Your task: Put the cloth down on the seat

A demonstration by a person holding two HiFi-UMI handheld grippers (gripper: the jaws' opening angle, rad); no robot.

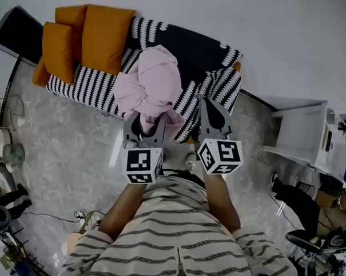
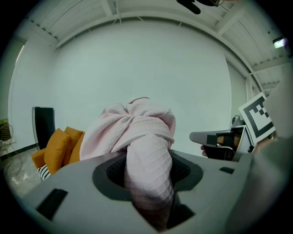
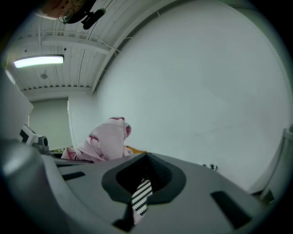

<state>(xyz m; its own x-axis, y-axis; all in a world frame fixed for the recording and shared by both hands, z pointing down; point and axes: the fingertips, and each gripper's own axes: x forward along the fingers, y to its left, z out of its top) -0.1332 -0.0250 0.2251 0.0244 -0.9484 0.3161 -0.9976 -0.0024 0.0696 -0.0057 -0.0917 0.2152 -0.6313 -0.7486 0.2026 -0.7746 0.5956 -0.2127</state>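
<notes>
One pink cloth point(image 1: 155, 82) in left gripper's point(image 1: 146, 117) fingers point(image 1: 130, 130); striped seat point(image 1: 95, 86) beneath.

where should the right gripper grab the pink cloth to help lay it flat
Probably the thick bunched fold on the right edge of the pink cloth, coming in from the right: the left gripper holds its twisted near end, and the bulk is piled beyond it, toward the striped seat.

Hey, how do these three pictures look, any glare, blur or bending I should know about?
Head view: flat, even light; straight lines bow toward the edges. Left gripper view: round dark border; the pink waffle-weave cloth goes soft nearest the lens. Right gripper view: same round border; the long ceiling strip light blows out white at upper left.
</notes>
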